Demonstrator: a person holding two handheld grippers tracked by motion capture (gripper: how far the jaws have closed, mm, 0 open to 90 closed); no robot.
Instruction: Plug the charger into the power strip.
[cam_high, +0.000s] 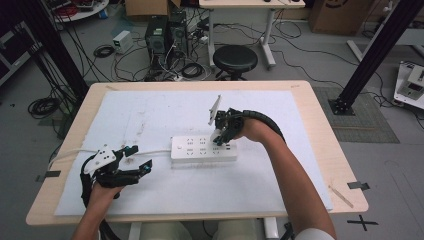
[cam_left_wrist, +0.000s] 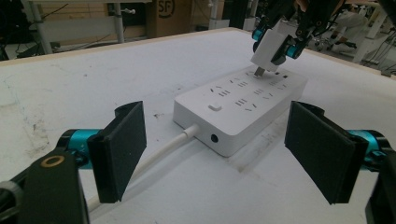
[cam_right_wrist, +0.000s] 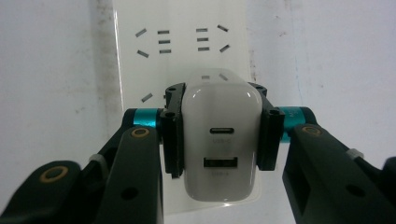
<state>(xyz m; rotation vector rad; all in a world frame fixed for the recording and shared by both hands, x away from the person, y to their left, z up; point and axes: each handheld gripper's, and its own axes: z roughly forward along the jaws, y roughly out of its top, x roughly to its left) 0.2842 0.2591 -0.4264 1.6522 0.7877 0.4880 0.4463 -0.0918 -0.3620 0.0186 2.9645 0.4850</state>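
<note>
While the right gripper (cam_right_wrist: 219, 135) clamps a white USB charger (cam_right_wrist: 219, 140) between its two pads, it points down at the white power strip (cam_high: 202, 148), and the coming move turns on how the charger's prongs (cam_left_wrist: 259, 71) line up with the socket slots right under them. In the left gripper view the prongs hang just above, or barely touching, the strip's top face near its far end; whether they have entered the slots cannot be told. The charger is tilted a little rather than square to the strip. The strip's long axis runs away from the right gripper toward the left gripper (cam_left_wrist: 215, 158), with its round switch (cam_left_wrist: 215, 107) and white cable (cam_left_wrist: 159, 151) at the near, left-hand end. The right hand (cam_high: 255, 131) is plainly the nearer one to the sockets. The left gripper rests on the table short of the strip's cable end, its jaws standing apart with nothing between them, the cable running just beneath and past its left pad. As a judgement, a straight downward press follows once the prongs sit square.
</note>
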